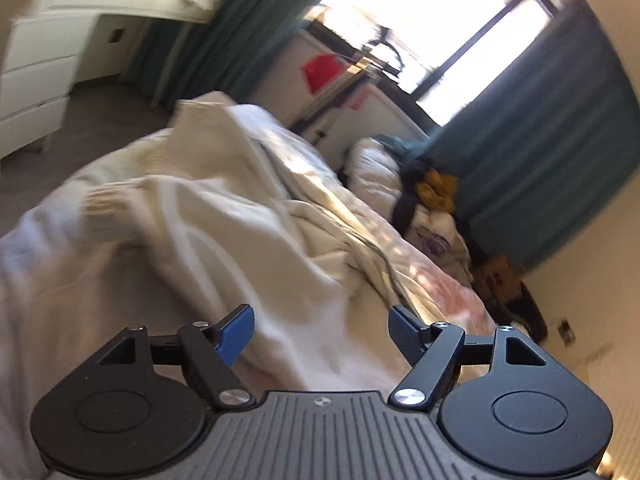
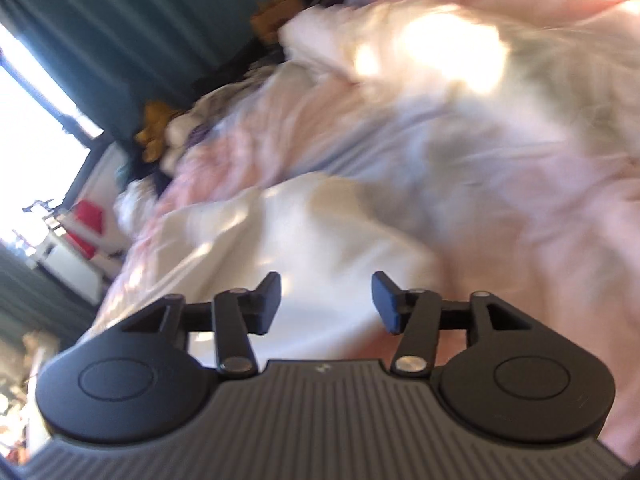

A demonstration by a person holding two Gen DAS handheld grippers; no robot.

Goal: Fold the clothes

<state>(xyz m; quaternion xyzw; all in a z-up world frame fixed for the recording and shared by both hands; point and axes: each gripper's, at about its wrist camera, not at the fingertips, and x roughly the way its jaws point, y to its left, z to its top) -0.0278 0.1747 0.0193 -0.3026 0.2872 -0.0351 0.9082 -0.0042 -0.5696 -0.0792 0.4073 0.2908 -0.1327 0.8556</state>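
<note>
A sunlit bedroom, teal curtains (image 1: 540,128) by the window. On the bed (image 2: 520,184) a cream sweater (image 1: 208,216) lies rumpled, unfolded. My left gripper (image 1: 322,330) and right gripper (image 2: 326,300) hang over it, jaws apart and empty, placed to take cloth.

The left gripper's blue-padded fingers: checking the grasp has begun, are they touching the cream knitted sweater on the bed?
Cannot tell. In the left wrist view the open left gripper overlaps the cream knitted sweater, but blur hides any contact.
</note>
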